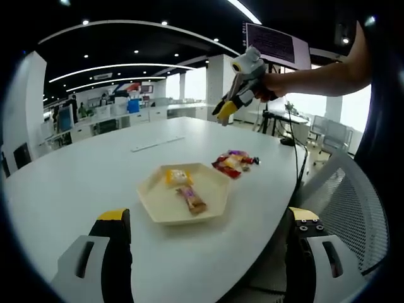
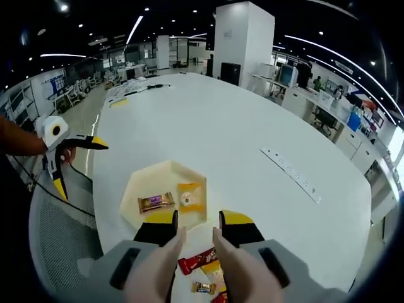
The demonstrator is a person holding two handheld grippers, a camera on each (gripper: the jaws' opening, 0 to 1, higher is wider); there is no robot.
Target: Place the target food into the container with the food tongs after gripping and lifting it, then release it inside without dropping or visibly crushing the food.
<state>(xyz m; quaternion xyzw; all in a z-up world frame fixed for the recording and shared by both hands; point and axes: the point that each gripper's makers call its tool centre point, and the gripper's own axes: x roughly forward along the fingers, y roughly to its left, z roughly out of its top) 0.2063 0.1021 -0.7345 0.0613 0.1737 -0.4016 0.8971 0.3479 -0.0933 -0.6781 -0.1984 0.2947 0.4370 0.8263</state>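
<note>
The right gripper (image 2: 196, 235), nearest in the right gripper view, carries pale tongs (image 2: 189, 271) between its jaws, the two tong arms running forward and parted at their tips, with nothing between them. Whether the jaws are pressing the tongs I cannot tell. Just beneath and behind the tong tips lies a small heap of wrapped snacks (image 2: 205, 268) on the table (image 2: 240, 126); a red wrapper lies right between the jaws, its long axis slanting across them. Ahead of the tips, touching distance beyond, sits the tray (image 2: 129, 205), already holding a purple bar (image 2: 156, 202) and a yellow packet (image 2: 190, 196). So the snacks lie nearer than the tray, and this hand is the closer one. The left gripper (image 1: 205, 221) hangs wide open and empty, well back from the tray (image 1: 218, 183), with the snacks (image 1: 233, 162) ahead and right. I judge a pull back and down comes first.
</note>
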